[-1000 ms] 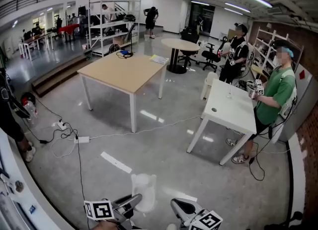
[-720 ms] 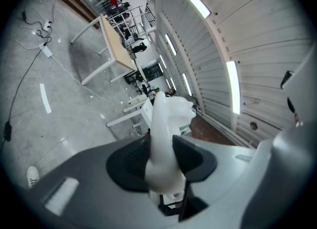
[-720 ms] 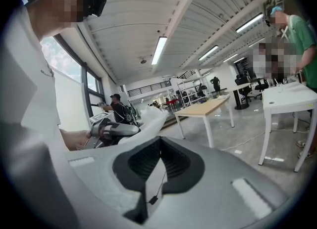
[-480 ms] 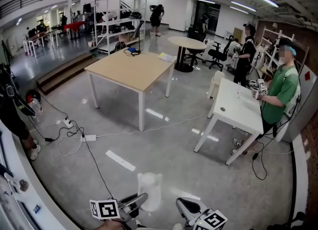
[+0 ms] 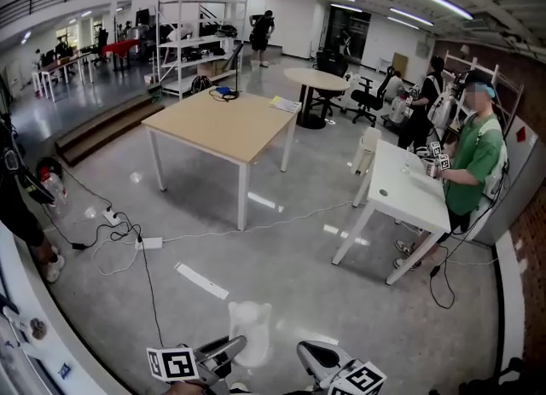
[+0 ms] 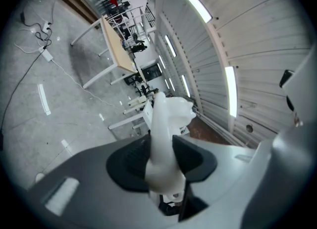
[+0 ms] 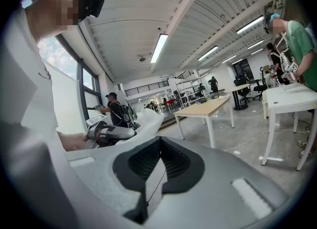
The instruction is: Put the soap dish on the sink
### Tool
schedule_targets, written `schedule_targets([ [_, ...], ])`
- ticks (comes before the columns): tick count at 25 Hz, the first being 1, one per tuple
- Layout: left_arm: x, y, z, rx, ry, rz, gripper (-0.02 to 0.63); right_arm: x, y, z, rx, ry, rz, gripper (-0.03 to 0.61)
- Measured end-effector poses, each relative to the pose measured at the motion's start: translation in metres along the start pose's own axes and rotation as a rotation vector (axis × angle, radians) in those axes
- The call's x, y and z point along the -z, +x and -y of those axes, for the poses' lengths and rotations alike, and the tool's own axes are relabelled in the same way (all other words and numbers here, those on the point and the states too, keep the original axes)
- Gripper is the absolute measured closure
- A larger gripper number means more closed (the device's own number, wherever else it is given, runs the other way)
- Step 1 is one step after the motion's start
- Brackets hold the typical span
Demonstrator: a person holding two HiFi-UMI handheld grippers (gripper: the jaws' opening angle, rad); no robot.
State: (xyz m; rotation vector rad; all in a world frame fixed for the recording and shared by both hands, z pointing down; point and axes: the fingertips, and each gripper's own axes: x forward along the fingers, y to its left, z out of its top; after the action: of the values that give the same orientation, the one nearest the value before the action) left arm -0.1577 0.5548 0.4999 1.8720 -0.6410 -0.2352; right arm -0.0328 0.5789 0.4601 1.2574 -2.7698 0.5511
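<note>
The soap dish is a pale translucent white piece, and my left gripper is shut on it at the bottom edge of the head view. In the left gripper view the black pads clamp its lower part while the soap dish sticks up past them. My right gripper sits just to the right, apart from the dish. Its pads meet at the tips of the right gripper with nothing between them. That view also shows the left gripper and the dish. No sink is in view.
Grey floor lies ahead with a white tape strip and cables with a power strip at the left. A wooden table stands in the middle. At a white table on the right stands a person in green.
The room has shifted in the head view as I move across the floor. Both grippers stay at the bottom edge, and the left one still holds the soap dish.
</note>
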Motion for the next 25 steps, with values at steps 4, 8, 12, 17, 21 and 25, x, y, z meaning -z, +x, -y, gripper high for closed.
schedule_targets([
  [4,-0.014,-0.004,-0.005,-0.009,-0.022,0.016,0.462,-0.004,0.009,-0.009,-0.006,-0.034,-0.020,0.577],
  [8,-0.014,-0.009,-0.008,-0.001,-0.039,0.021,0.462,-0.003,0.014,-0.012,0.001,-0.013,-0.043,0.577],
  [12,-0.027,-0.002,-0.015,0.008,-0.063,0.046,0.462,-0.011,0.024,-0.004,-0.003,-0.028,-0.050,0.577],
  [17,-0.040,0.016,-0.025,-0.012,-0.070,0.048,0.462,-0.015,0.040,0.018,-0.018,-0.011,-0.045,0.577],
  [21,-0.058,0.044,-0.030,-0.029,-0.061,0.049,0.463,-0.025,0.058,0.052,-0.031,0.005,-0.023,0.577],
  [25,-0.077,0.082,-0.033,-0.069,-0.061,0.042,0.463,-0.040,0.073,0.095,-0.051,0.012,-0.013,0.577],
])
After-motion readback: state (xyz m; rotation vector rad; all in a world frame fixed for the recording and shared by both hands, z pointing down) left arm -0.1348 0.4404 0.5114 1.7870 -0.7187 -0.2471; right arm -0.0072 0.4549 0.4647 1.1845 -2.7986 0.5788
